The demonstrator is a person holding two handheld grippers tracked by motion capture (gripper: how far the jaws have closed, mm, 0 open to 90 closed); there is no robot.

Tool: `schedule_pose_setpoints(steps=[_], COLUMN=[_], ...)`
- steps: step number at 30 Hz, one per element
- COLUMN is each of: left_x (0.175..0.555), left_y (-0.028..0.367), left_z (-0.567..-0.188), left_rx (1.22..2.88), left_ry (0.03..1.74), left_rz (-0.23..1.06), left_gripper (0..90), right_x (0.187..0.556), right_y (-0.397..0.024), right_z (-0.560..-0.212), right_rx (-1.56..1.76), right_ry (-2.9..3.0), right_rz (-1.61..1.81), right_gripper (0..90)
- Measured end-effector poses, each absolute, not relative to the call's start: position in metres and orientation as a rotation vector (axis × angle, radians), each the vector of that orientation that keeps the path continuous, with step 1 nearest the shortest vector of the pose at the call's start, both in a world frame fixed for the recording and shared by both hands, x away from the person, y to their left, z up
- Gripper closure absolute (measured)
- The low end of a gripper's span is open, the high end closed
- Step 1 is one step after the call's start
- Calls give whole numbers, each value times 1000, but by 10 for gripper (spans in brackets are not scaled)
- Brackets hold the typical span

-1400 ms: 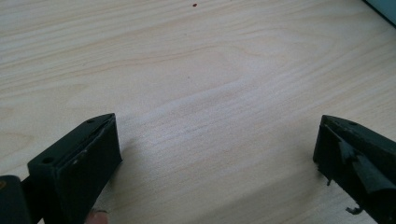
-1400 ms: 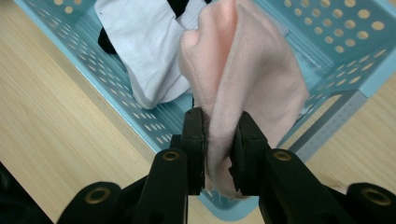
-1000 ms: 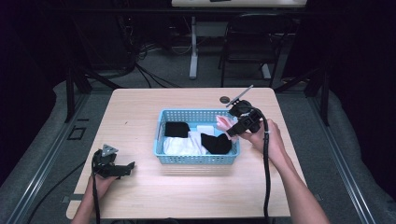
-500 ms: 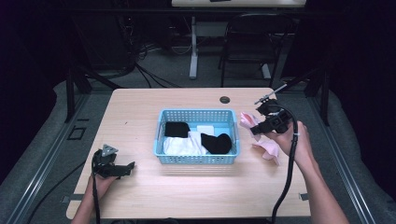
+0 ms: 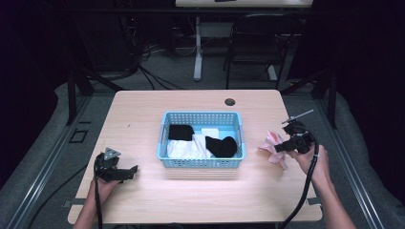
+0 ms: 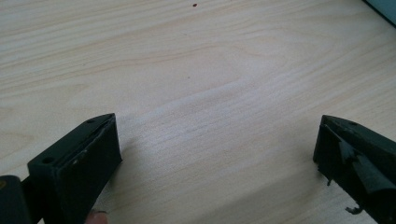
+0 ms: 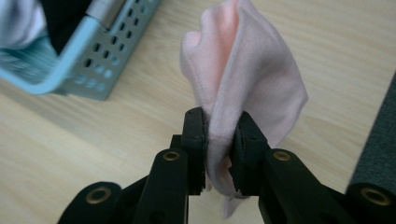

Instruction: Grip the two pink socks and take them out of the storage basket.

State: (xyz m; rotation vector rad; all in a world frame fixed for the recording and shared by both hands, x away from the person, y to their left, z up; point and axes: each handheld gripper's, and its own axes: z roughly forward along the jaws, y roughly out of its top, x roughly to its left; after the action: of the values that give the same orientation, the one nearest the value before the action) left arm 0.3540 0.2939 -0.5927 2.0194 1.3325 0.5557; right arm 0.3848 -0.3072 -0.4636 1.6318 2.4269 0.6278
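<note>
- Dark room behind, with cables on the floor and a chair past the far edge; the pale wooden surface carries everything in play.
- Blue basket sits mid-surface, between the two tools, holding black and white socks; it looks like the source the work draws from.
- Right tool is beyond the basket's right wall, jaws drawn close and clamped on a pink sock. In the right gripper view the cloth is pinched at its lower part and fans out ahead of the tips, folded on itself, the basket corner off to that tool's left.
- The sock hangs just in front of that tool, low over bare wood near the right edge, apparently being brought out to be laid down apart from the rest; whether it already touches the wood I cannot tell.
- Left tool is well off the basket's other side, resting low on the wood, jaws spread wide with nothing between them, seemingly parked until needed.
</note>
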Motion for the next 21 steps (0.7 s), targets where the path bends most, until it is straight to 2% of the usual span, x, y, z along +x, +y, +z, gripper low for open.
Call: schedule_pose_setpoints(steps=[5, 11, 14, 15, 16, 18, 20, 21], left_x=[354, 354, 355, 355, 355, 355, 355, 355], left_y=[294, 294, 294, 294, 294, 294, 294, 294], left_z=[-593, -593, -593, -593, -593, -593, -593, -593], left_rx=[2020, 2022, 2021, 2022, 2022, 2021, 2021, 2021], left_ry=[1331, 1329, 1328, 1328, 1328, 1328, 1328, 1328], left_rz=[559, 560, 559, 559, 559, 559, 559, 559], left_gripper=[6, 6, 6, 6, 6, 6, 6, 6], right_x=[395, 401, 402, 402, 402, 400, 395, 391], right_y=[-302, -286, -283, -285, -285, -286, -287, -288], right_z=[-501, -528, -532, -526, -526, -514, -500, -488], right_rx=[1678, 1660, 1691, 1670, 1670, 1680, 1657, 1645], right_ry=[2466, 2518, 2506, 2522, 2522, 2496, 2478, 2466], right_rz=[592, 537, 578, 595, 595, 667, 742, 759], right_gripper=[770, 705, 572, 472, 472, 412, 279, 167])
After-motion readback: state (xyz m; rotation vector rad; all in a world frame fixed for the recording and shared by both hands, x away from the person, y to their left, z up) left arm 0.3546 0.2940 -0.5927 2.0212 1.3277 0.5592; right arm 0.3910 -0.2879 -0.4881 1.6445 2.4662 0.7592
